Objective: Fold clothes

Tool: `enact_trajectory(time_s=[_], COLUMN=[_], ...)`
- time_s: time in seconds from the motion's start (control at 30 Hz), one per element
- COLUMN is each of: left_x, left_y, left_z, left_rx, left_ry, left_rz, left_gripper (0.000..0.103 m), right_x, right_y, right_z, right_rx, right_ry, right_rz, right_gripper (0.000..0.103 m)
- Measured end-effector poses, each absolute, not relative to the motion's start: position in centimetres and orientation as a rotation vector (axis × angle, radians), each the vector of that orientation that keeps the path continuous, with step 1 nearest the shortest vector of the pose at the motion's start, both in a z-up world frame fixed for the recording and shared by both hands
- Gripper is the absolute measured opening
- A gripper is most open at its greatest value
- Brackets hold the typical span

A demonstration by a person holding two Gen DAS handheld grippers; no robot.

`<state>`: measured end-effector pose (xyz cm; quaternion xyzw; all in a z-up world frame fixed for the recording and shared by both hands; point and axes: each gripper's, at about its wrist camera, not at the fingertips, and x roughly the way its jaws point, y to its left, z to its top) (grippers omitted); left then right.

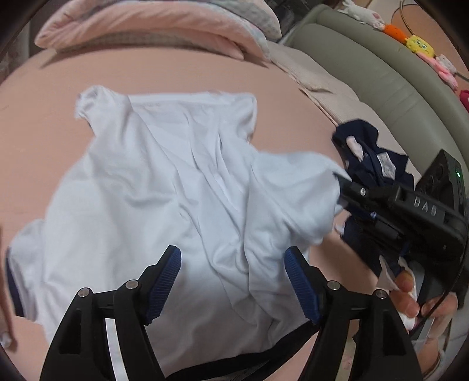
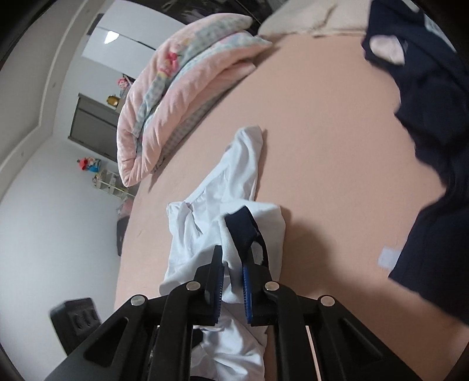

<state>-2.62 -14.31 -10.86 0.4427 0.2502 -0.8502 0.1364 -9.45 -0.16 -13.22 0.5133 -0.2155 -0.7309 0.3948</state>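
Note:
A white short-sleeved shirt [image 1: 164,181] with navy trim lies rumpled on the pink bed sheet [image 1: 44,140]. My left gripper [image 1: 233,258] hovers open just above the shirt's near part, with nothing pinched between its blue pads. From the right, my right gripper [image 1: 341,183] holds the shirt's right sleeve lifted off the bed. In the right wrist view that gripper [image 2: 233,256] is shut on the white sleeve cloth beside its navy cuff [image 2: 243,231], and the rest of the shirt [image 2: 234,164] trails away across the sheet.
A heap of dark navy clothes [image 1: 369,158] [image 2: 433,117] lies right of the shirt. A folded pink quilt [image 1: 146,26] [image 2: 164,96] sits at the far end of the bed. A grey-green padded headboard [image 1: 381,73] with plush toys [image 1: 419,44] runs along the right. A hand [image 1: 410,296] grips the right gripper's handle.

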Motion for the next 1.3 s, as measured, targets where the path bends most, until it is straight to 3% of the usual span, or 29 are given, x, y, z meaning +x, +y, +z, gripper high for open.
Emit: enact_trajectory(time_s=[0.43, 0.77, 0.87, 0.93, 1.0, 1.1, 1.3], left_x=[-7.0, -9.0, -8.1, -8.2, -8.3, -8.5, -8.1], left_y=[-9.6, -8.3, -8.7, -9.0, -9.3, -9.8, -9.9], left_z=[-7.2, -8.9, -8.5, -8.6, -8.8, -9.5, -9.8], left_rx=[1.308, 1.298, 1.235, 1.238, 1.246, 1.275, 1.251], left_ry=[0.512, 0.253, 0.253, 0.244, 0.238, 0.272, 0.346], left_rz=[-2.617, -2.589, -2.621, -2.618, -2.612, -2.626, -2.626], left_gripper=[0.072, 0.072, 0.071, 0.064, 0.037, 0.021, 0.014], right_x=[-11.0, -10.6, -10.5, -10.6, -10.7, -10.7, -10.6], right_y=[-0.1, -1.3, -1.4, -1.4, -1.5, -1.5, -1.1], right_z=[-10.0, -7.7, -7.3, -7.2, -7.1, -7.0, -7.7], right_rx=[1.203, 1.144, 1.140, 1.141, 1.146, 1.155, 1.258], right_ry=[-0.423, -0.260, -0.218, -0.195, -0.180, -0.153, -0.072], right_rz=[-1.907, -1.923, -1.937, -1.931, -1.922, -1.903, -1.941], right_gripper=[0.010, 0.010, 0.010, 0.010, 0.010, 0.009, 0.010])
